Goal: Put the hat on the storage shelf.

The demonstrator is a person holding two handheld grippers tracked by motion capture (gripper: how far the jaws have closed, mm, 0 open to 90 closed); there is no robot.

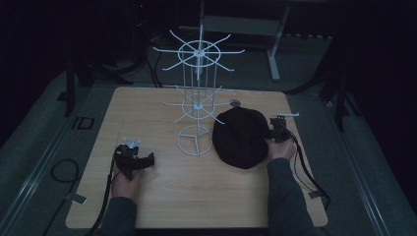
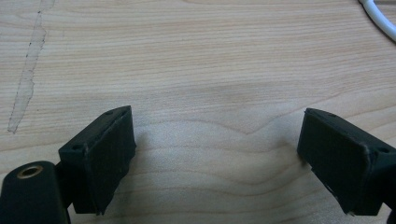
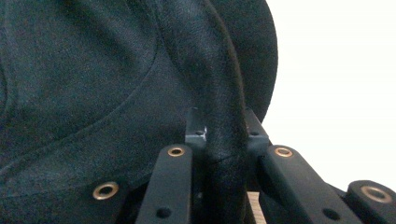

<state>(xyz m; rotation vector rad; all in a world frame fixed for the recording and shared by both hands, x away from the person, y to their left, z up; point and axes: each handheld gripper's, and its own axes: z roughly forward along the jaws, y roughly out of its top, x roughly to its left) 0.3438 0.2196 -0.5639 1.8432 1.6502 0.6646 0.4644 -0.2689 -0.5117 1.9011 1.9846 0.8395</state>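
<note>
A: Start with the right tongs (image 3: 219,140). What are they doing?

B: They are pinched tight on a fold of the black hat (image 1: 241,137). In the right gripper view a ridge of dark cloth runs up between the two jaws, and both press against it.

A: Where on the hat is that?

B: At its right edge, seen from the high view. The right tongs (image 1: 278,132) sit just beside the hat there, and the right hand (image 1: 281,149) is against the cloth. Whether the pinched part is the brim or a seam I cannot tell; the high view is dim and the close view shows little but fabric.

A: And the left tongs (image 2: 217,149)?

B: Wide apart, with nothing between them. The left gripper view shows bare wood grain between the two black jaws, and a pale streak on the wood at the upper left.

A: Where do they sit in the high view?

B: The left tongs (image 1: 134,158) are low over the left part of the desk (image 1: 147,196), held by the left hand (image 1: 127,182), well apart from the hat.

A: What lies between the two?

B: A white wire rack (image 1: 197,98) stands upright near the middle of the desk, with a round base ring and two tiers of spoke-like hooks. The hat lies on the desk just right of the base ring, close to it or touching.
</note>
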